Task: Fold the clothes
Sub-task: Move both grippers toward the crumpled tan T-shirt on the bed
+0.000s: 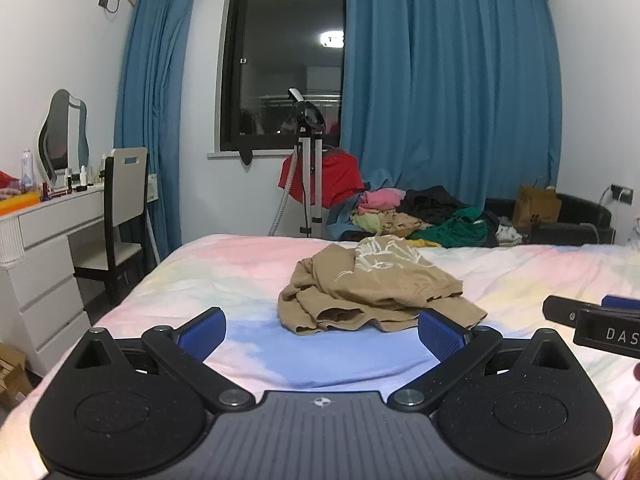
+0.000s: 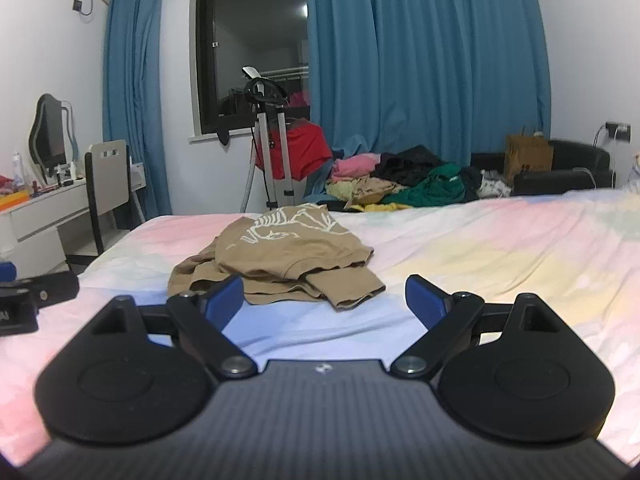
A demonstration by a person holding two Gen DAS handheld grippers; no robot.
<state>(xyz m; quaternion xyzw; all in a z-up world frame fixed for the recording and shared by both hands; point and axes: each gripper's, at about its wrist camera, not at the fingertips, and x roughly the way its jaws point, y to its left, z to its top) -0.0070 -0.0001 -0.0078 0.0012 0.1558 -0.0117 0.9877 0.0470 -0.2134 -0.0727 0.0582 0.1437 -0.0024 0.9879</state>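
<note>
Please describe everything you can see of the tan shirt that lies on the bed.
The tan shirt is a soft, thin-looking knit garment with a white line print on its far part. It lies crumpled in a loose heap, layers overlapping, hems and a sleeve opening facing the cameras. It rests on the pastel bedsheet, near the bed's middle. Nothing else touches it; both grippers' jaws are open and apart from it.
</note>
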